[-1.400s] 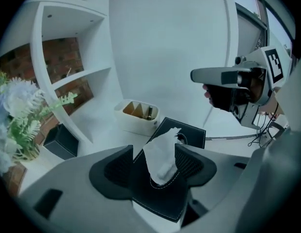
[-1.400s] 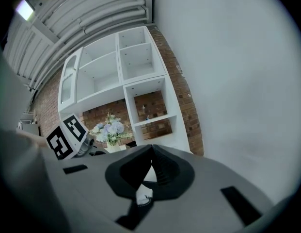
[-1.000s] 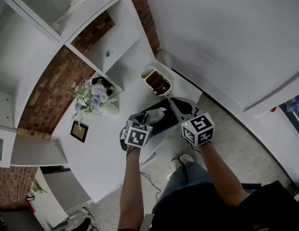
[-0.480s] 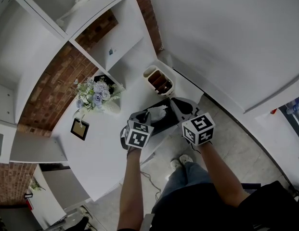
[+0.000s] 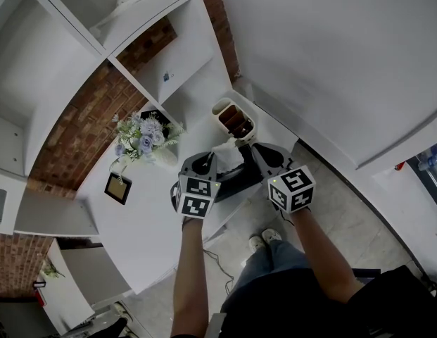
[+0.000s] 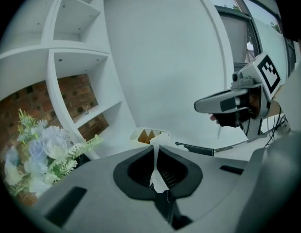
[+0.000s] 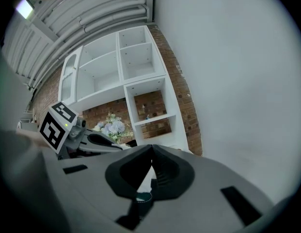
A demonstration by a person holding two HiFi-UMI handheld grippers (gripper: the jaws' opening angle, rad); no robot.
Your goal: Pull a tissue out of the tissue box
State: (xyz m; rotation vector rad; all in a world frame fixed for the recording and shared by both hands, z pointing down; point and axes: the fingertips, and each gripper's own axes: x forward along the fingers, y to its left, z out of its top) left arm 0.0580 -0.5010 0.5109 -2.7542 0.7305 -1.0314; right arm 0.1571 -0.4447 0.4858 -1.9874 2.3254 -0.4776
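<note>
A black tissue box (image 5: pixel 236 179) lies on the white table (image 5: pixel 151 227) in the head view. My left gripper (image 5: pixel 217 160) is above its left end, lifted off the box. In the left gripper view its jaws (image 6: pixel 155 148) are shut on a white tissue (image 6: pixel 157 173), which runs as a thin strip between the pads and bunches beyond the tips. The tissue (image 5: pixel 228 153) stands up out of the box. My right gripper (image 5: pixel 253 151) is at the box's right end; the right gripper (image 7: pixel 151 150) has its jaw tips together, with nothing seen held.
A vase of pale blue flowers (image 5: pixel 143 141) and a small dark picture frame (image 5: pixel 117 188) stand left of the box. A white holder with brown contents (image 5: pixel 231 120) is just behind it. White shelves (image 5: pixel 158 72) and a brick wall (image 5: pixel 77 132) back the table.
My left gripper shut on the tissue and rose away from the box, drawing the tissue up. The right gripper has not moved.
</note>
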